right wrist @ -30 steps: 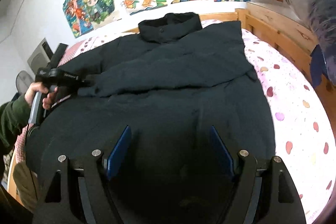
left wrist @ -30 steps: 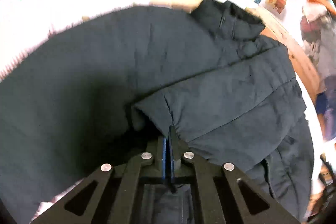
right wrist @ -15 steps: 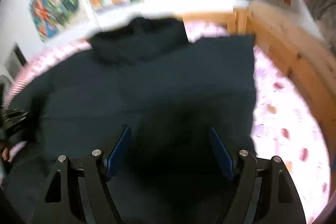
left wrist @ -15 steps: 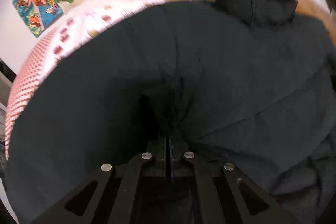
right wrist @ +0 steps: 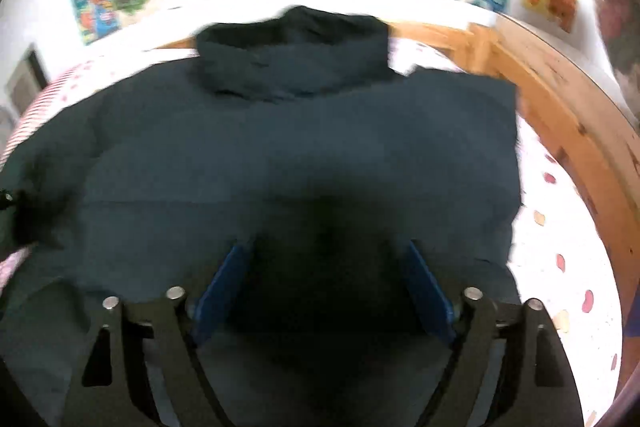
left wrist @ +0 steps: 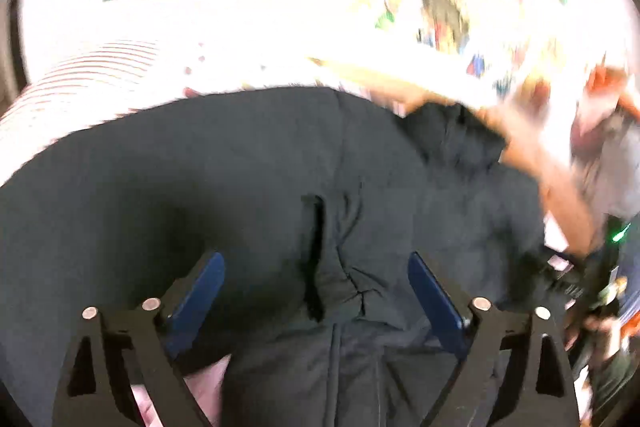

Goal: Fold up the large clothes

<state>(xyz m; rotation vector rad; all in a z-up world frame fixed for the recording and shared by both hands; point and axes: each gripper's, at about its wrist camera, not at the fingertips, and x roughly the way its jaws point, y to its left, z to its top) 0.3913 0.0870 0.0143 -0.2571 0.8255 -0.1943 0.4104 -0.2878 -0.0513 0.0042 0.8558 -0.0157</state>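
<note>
Left gripper (left wrist: 316, 291) sits wide apart, holding nothing, hovering low over the dark puffer jacket (right wrist: 304, 155). A cuff-like end of the sleeve (left wrist: 320, 255) lies between its fingers, at 12 o'clock from the tips, not pinched. Judging by that, the sleeve fold looks laid across the body; blur hides whether it sits flat.

Jacket lies spread on the bed (right wrist: 560, 267), collar (right wrist: 296, 55) at 12 o'clock in the right wrist view, hem toward the camera. Body still reads full length, so the lengthwise fold and probably the other sleeve remain. Roughly early to mid task.

Right gripper (right wrist: 324, 291) is also wide apart and empty, over the lower middle of the jacket, cloth dark beneath it.

Edges: the jacket's right side edge runs 1 to 4 o'clock, bare spotted sheet just beyond, then the wooden bed frame (right wrist: 568, 131) close behind. Free room is there on the sheet; at 9 o'clock the jacket runs out to the striped bedding (right wrist: 28, 119).
</note>
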